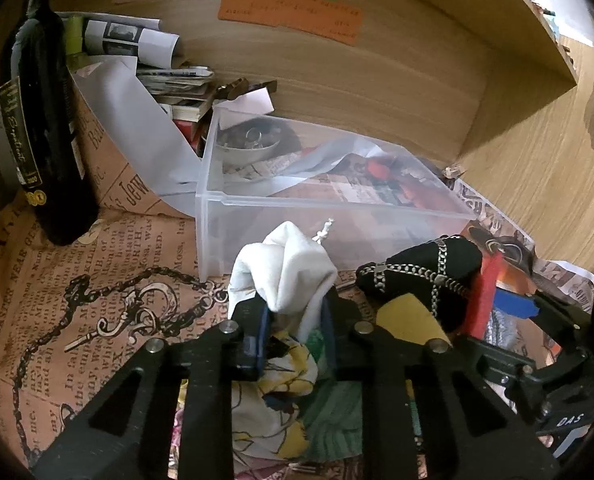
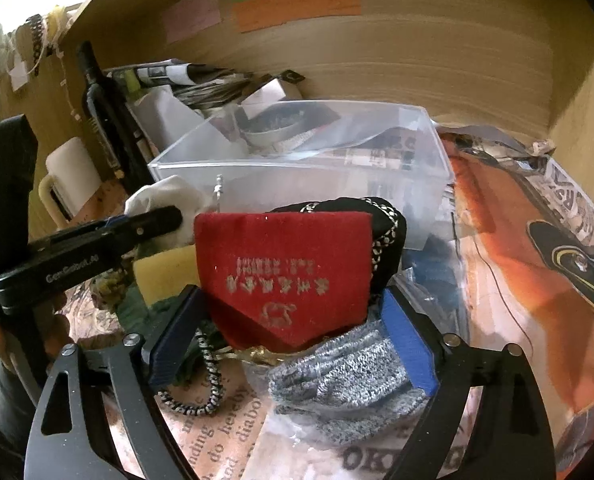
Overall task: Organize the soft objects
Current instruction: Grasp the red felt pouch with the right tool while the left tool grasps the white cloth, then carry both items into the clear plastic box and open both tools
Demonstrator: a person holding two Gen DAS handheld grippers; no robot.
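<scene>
- Two grippers are working over one heap of soft things lying at the bottom centre of both views, just in front of the clear plastic bin [image 1: 329, 204], which is sitting mid-frame with its open top facing up, probably as the place the soft things are meant to go.
- Newspaper-print paper [image 1: 97, 280] is covering the shelf floor across the lower left of the left wrist view, serving as a liner under everything.
- A dark wine bottle [image 1: 45, 128] is standing upright at the left edge, well apart from the pile and likely out of the job.
- The red pouch [image 2: 285, 276] is sitting centre-frame in the right wrist view between the pads of the right gripper [image 2: 289, 336]; its fingers are spread wide, and I cannot tell whether they are touching the cloth.
- A grey knitted piece [image 2: 345, 380] is lying low under that pouch, waiting its turn.
- The left gripper [image 1: 295, 312] is pinching the white cloth [image 1: 285, 268] at lower centre, its fingers drawn close on the fabric so the bundle stands up, seemingly ready for lifting into the bin.
</scene>
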